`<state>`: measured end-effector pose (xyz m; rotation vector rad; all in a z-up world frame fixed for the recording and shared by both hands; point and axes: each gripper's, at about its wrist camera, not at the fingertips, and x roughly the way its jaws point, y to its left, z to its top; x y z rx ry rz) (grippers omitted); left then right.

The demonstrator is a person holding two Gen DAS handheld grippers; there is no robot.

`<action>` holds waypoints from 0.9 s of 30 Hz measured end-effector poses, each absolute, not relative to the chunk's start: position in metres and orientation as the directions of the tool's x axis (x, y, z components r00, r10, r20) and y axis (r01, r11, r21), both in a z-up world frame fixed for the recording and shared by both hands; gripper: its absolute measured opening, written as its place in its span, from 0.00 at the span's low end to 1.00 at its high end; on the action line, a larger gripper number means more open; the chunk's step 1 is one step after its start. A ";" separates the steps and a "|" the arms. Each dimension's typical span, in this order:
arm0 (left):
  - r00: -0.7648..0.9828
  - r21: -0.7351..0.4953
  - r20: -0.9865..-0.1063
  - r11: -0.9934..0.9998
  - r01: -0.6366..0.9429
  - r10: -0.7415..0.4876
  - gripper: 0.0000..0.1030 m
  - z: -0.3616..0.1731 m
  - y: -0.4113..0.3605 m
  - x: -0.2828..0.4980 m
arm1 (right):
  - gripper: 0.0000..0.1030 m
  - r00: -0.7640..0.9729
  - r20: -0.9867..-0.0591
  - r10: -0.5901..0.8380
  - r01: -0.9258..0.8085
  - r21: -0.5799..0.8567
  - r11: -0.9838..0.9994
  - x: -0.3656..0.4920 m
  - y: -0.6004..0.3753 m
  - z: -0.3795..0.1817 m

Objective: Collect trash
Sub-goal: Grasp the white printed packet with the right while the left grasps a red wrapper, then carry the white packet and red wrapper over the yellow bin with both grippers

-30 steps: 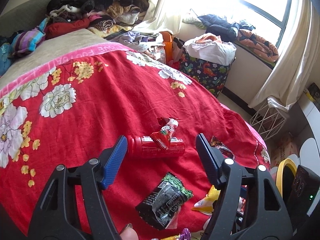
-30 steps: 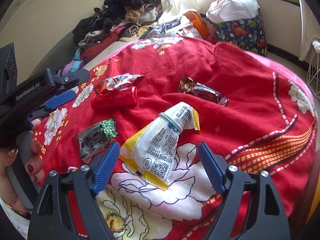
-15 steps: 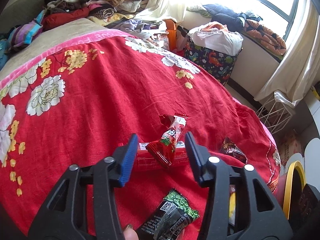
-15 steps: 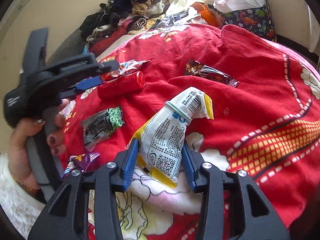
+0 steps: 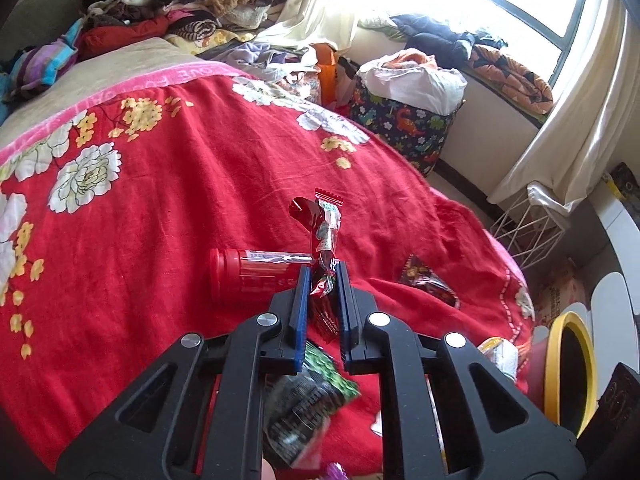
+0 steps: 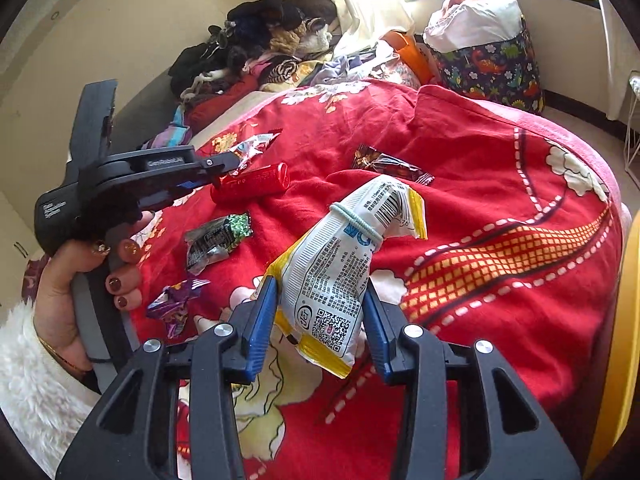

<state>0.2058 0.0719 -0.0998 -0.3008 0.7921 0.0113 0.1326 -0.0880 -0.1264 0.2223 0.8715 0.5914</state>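
The left gripper [image 5: 323, 280] pinches only the red wrapper's [image 5: 325, 236] thin tail above the red can [image 5: 256, 276]; it may slip. The right gripper [image 6: 320, 312] clamps the white pouch [image 6: 340, 272].

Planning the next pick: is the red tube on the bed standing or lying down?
Lying down. The red tube rests on its side on the blanket, cap end pointing left in the left view, just behind the left hand-held gripper.

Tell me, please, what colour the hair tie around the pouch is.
Pale blue-green hair tie, clearest in the right wrist view.
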 end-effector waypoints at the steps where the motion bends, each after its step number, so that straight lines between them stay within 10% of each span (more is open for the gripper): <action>1: 0.711 -0.266 -0.695 0.957 -0.115 -0.107 0.08 -0.096 0.070 0.203 | 0.38 0.497 -0.652 0.572 -0.395 0.417 0.819 0.132 -0.090 -0.126; 27: 0.754 -0.267 -0.632 0.964 0.001 -0.176 0.08 -0.053 0.022 0.163 | 0.38 0.574 -0.604 0.553 -0.398 0.384 0.833 0.106 -0.126 -0.088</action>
